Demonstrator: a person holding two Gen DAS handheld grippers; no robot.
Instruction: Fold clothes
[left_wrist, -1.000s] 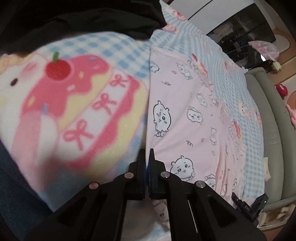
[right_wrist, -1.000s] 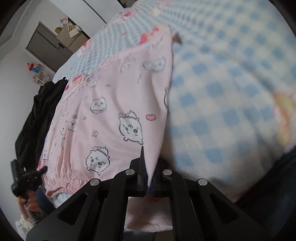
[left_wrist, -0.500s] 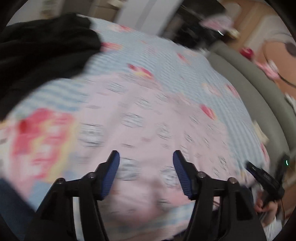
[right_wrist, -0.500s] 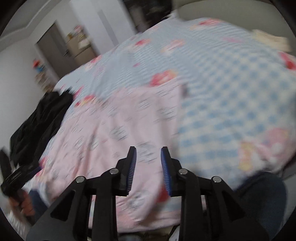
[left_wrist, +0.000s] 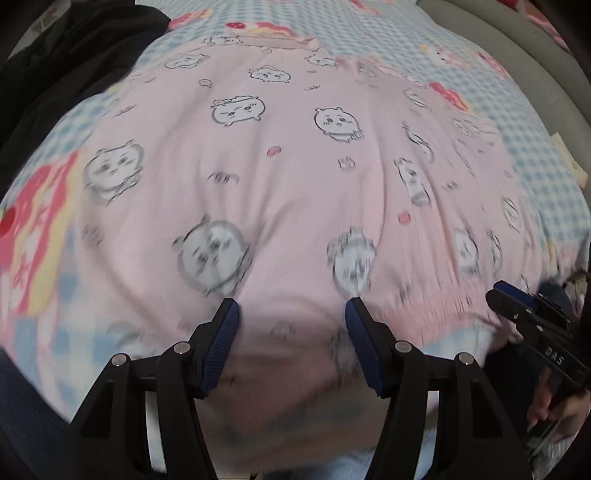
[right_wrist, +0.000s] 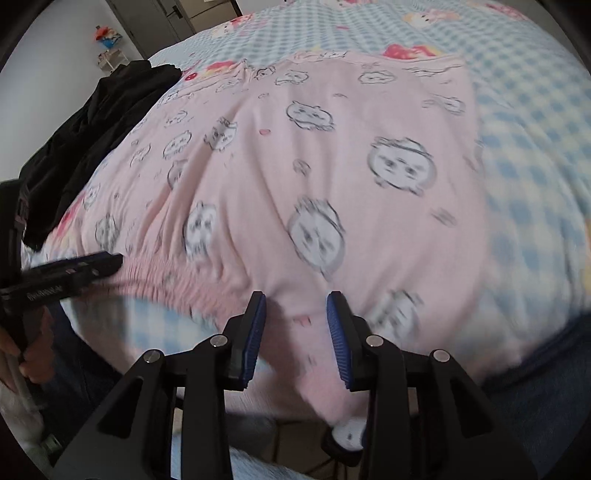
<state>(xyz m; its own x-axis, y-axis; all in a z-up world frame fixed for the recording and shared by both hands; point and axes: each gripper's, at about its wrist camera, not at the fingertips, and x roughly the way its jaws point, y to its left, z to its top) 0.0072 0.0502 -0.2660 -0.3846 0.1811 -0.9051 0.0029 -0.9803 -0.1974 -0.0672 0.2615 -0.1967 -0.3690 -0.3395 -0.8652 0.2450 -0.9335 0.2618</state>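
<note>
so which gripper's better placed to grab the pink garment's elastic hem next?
Probably the right gripper: its open jaws sit right at the gathered hem of the pink garment. The left gripper, also open, faces plain fabric, with the hem off to its right.

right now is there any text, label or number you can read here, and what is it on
"DAS" on the right hand-held gripper, seen from the left wrist.
White lettering on the left hand-held gripper, seen from the right wrist: too blurred to read.
The pink garment carries cartoon faces only, no words.

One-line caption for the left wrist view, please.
Open left gripper poised above pink cartoon-print garment spread on a blue-checked blanket, right gripper at the garment's elastic edge.
</note>
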